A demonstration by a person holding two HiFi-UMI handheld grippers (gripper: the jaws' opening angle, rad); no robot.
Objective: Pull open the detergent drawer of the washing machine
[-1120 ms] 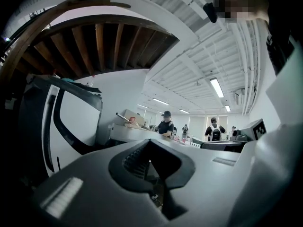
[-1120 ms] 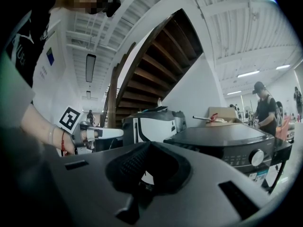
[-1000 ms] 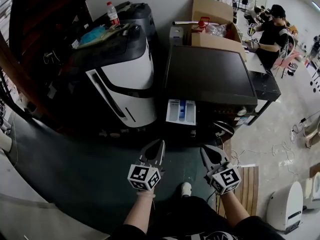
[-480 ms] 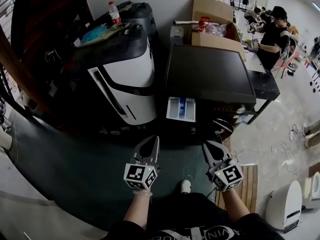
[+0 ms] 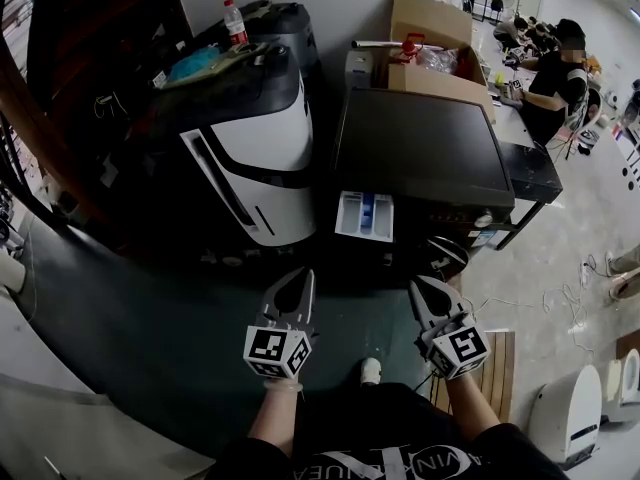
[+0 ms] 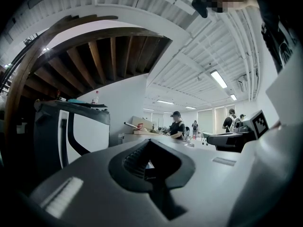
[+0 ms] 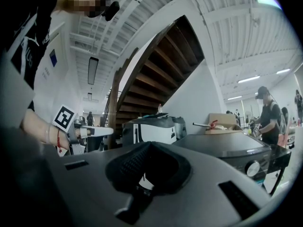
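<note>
The left tool (image 5: pixel 302 273) has its two jaws brought together at the tips, with nothing between them and nothing touching them. The right tool (image 5: pixel 416 284) is the same: jaws closed tip to tip, empty, held in the air. Both point level towards the washing machine (image 5: pixel 420 153), side by side and apart from each other over the dark floor (image 5: pixel 150 328).

The detergent drawer (image 5: pixel 364 216) stands pulled out from the machine's front at its upper left corner, white compartments with a blue insert showing. It lies ahead of the tools, roughly between the lines of the two, nearer the right tool's side, and well clear of both tips.

Each tool carries a marker cube (image 5: pixel 278 353) with black-and-white square patterns. A bottle (image 5: pixel 236 25) with a red cap stands on the white-and-black appliance (image 5: pixel 255 158) left of the machine; its label is too small to read.
</note>
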